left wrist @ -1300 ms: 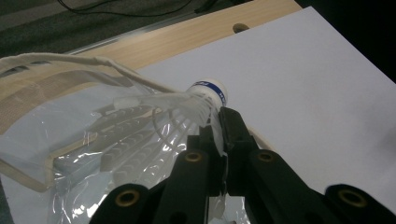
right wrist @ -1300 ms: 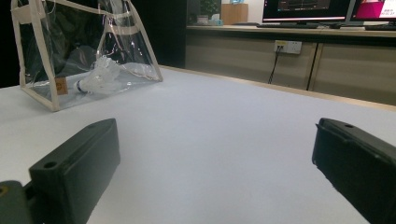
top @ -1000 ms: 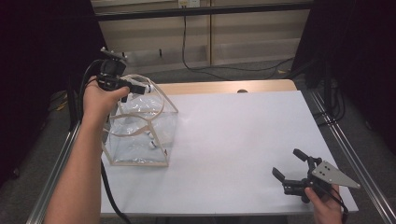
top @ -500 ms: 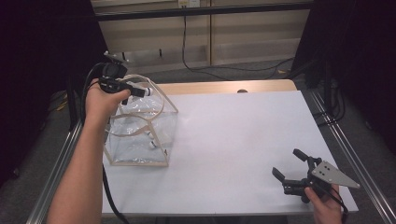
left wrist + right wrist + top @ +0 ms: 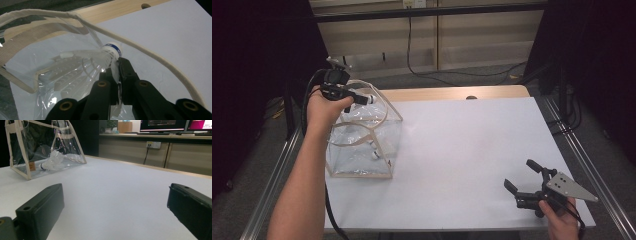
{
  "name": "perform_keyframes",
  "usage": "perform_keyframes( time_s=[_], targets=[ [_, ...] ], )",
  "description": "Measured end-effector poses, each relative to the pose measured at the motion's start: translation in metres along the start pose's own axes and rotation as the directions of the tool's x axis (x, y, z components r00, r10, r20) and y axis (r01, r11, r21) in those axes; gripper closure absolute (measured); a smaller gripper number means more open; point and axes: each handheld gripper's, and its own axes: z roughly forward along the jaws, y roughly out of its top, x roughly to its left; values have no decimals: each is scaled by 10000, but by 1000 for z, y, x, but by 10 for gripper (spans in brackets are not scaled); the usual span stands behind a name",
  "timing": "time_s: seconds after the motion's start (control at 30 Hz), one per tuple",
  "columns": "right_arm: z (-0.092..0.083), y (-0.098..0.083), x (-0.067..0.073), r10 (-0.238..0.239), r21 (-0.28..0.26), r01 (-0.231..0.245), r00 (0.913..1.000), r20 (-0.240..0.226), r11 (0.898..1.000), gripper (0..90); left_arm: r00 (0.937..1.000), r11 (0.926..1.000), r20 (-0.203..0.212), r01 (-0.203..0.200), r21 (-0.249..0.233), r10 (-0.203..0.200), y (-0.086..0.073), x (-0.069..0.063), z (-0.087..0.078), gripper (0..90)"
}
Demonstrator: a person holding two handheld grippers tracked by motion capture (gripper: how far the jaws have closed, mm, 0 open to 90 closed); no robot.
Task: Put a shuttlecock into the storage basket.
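While the left gripper (image 5: 117,72) pinches a shuttlecock (image 5: 110,53) over the bag's rim (image 5: 140,50), the right gripper (image 5: 524,177) gapes empty.

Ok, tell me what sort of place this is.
Probably an office or lab set up for recording. A white-topped table stands in a metal frame, computer monitors sit on a long counter behind it, and a wall socket with trailing cable is beneath them.

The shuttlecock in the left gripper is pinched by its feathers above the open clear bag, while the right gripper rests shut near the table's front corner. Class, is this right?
Not quite. The right gripper is open: the right gripper view shows its jaws wide apart with nothing between. The rest holds: the left gripper pinches the shuttlecock above the clear bag.
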Motion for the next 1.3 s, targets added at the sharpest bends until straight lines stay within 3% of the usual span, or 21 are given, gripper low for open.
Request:
perform_keyframes(
  time_s=[0.77,1.3],
  targets=[
    [0,0,0,-29,2,29,10000,-15,10000,7,9992,9993,-135,377,-4,-377,-6,9,11,853],
    [0,0,0,-30,-1,30,10000,-46,10000,7,9984,9982,287,498,-340,-488,-10,5,1,717]
  ],
)
